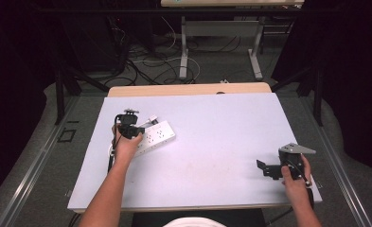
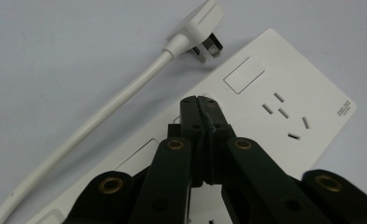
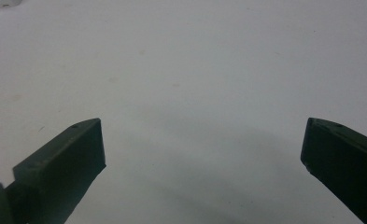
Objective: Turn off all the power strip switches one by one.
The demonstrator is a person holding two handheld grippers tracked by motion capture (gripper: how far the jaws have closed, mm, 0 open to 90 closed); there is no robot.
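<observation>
Left hand-held gripper (image 2: 201, 99): jaws closed together, empty, tips over the white power strip (image 2: 284, 112) beside its plug (image 2: 197, 28). Right hand-held gripper (image 3: 202, 140): jaws wide, empty, above bare desk (image 3: 181, 60).

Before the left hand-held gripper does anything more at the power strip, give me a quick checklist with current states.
1. Left hand-held gripper jaws closed together with nothing between them: ok.
2. Its tips over the power strip face, near a rocker switch: ok; contact cannot tell.
3. Plug lying loose on the table beside the strip, not inserted in a socket: ok.
4. Plug's cable clear of the jaws: ok.
5. Right hand-held gripper open and holding nothing, over bare table away from the strip: ok.
6. Strip lying flat on the table: ok.
</observation>
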